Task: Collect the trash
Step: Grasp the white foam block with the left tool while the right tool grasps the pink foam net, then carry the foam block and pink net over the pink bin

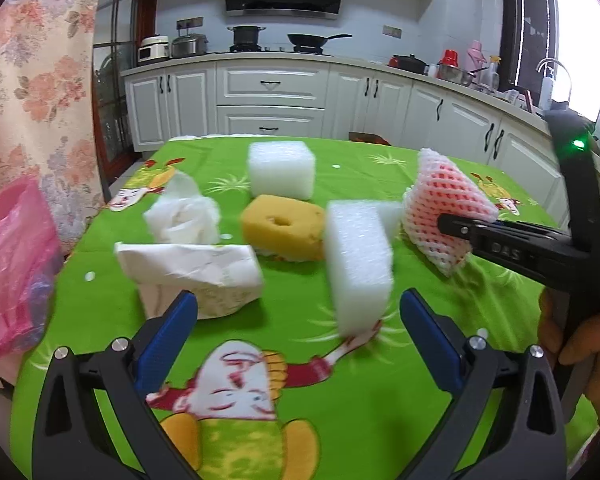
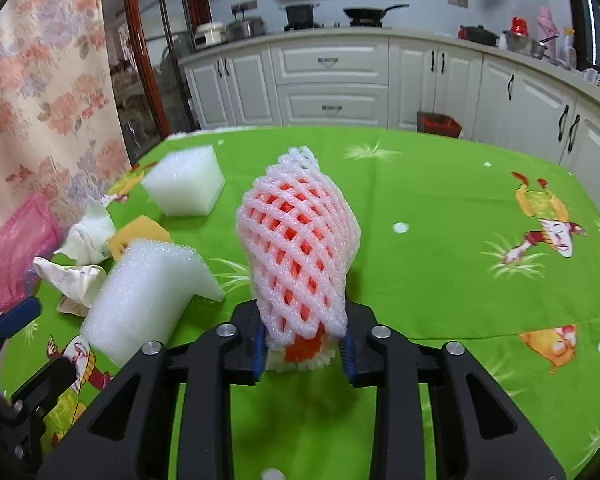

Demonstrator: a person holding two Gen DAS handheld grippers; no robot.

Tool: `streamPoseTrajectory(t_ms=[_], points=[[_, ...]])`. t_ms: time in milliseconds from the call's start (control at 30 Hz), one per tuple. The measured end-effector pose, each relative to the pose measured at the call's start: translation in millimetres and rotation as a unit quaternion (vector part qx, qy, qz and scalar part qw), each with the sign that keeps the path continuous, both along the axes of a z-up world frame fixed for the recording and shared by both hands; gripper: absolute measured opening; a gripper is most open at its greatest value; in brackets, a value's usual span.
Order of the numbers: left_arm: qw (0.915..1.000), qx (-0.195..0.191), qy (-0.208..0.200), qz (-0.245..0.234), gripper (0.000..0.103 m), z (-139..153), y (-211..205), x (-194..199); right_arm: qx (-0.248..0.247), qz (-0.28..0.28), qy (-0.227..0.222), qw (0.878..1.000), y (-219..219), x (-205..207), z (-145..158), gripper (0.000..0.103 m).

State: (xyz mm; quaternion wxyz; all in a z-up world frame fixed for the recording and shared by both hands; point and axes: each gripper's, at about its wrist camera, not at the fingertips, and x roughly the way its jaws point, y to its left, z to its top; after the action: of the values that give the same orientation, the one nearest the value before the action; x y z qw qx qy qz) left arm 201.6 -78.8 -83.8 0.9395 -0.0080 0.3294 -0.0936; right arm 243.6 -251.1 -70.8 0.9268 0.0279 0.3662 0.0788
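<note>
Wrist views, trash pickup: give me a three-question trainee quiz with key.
1. True or false: the right gripper is shut on the foam fruit net.
2. The left gripper is: A) open, holding nothing B) shut on the yellow sponge C) shut on the crumpled paper.
3. What colour is the plastic bag at the left edge of the table?

Key: 1 true; 2 A; 3 pink.

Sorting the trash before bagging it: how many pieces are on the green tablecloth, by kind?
White foam blocks: 2, a cube at the back and an L-shaped block
Crumpled white paper tissues: 2
Yellow sponge with a hole: 1
White-and-pink foam fruit net: 1, clamped in the right gripper
Total: 6
</note>
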Motion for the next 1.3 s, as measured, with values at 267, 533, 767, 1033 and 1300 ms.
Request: streamPoseTrajectory(t_ms=[267,533,767,1033,1300], points=[[0.9995,0.015,0.007,-0.025,0.088,-4,-37,23,0.028,-0.034,-0.027,0.999,-31,-40,7,0.026],[0.9985,0.03,0.039,-0.024,0.063,-14,-56,53,0.046,-0.046,-0.039,0.997,-45,-61,12,0.026],[0.9985,0.031,0.033,-0.031,0.036,-16,-61,50,0.048,-0.052,-0.036,0.997,-48,-72,6,0.026],[0.9986,0.023,-0.01,-0.048,0.036,-3,-59,14,0.048,-0.048,-0.031,0.997,-42,-85,1,0.026],[0.9985,0.015,-0.029,-0.044,0.036,1,-46,-15,0.046,-0.034,-0.031,0.998,-30,-101,0,0.026]])
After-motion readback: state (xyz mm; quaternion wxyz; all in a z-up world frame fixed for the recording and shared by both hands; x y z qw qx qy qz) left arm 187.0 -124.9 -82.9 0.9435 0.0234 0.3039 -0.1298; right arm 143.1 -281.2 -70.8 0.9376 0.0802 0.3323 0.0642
